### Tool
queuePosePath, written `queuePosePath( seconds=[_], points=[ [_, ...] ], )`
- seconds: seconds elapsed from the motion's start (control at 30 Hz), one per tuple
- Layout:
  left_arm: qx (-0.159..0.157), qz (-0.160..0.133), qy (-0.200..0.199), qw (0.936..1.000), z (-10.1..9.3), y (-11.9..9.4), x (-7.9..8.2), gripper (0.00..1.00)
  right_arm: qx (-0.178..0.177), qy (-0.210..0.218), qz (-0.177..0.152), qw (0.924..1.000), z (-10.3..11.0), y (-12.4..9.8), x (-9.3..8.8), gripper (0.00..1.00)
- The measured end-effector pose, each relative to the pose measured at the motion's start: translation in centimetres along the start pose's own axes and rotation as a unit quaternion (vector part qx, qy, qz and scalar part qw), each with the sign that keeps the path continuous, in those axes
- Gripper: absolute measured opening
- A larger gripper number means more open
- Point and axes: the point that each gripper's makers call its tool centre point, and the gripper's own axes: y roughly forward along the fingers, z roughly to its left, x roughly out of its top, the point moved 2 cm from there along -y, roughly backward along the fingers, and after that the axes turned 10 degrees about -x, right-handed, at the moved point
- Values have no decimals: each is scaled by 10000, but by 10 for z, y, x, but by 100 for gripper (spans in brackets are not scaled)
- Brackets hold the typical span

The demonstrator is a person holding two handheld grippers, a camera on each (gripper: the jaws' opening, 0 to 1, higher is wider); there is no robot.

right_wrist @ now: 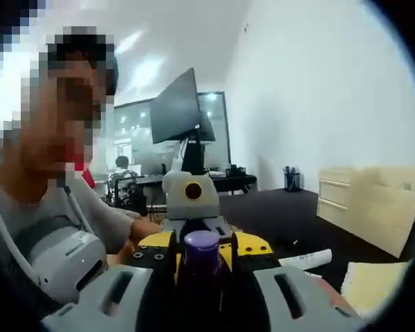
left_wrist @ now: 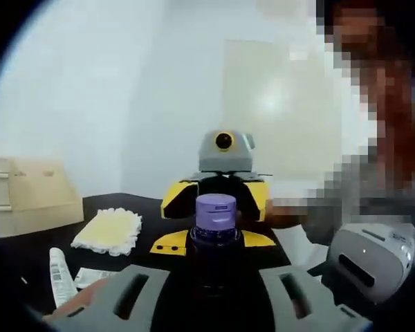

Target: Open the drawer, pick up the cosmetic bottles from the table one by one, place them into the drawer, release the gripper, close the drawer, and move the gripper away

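The left gripper (left_wrist: 214, 294) has its grey fingers (left_wrist: 135, 290) closed on a dark bottle with a purple cap (left_wrist: 215, 214). The right gripper (right_wrist: 202, 294) holds the same bottle (right_wrist: 202, 257) between its own fingers (right_wrist: 290, 294). To the left of the left fingers, a white tube (left_wrist: 59, 275) and a fluffy yellow cloth (left_wrist: 111, 230) lie on the black tabletop (left_wrist: 28, 249). Far past the cloth stands a pale wooden drawer box (left_wrist: 31, 194).
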Motion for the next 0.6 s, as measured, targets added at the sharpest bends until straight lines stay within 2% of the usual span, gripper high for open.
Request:
queuePosePath(
  seconds=[0.23, 0.6],
  points=[
    [11, -48, 89, 9999, -2, -1, 4, 21, 54, -31, 17, 10000, 4, 7, 0, 27],
    [41, -36, 136, 9999, -1, -2, 4, 21, 21, -62, -76, 9999, 5, 9, 3, 18]
  ],
)
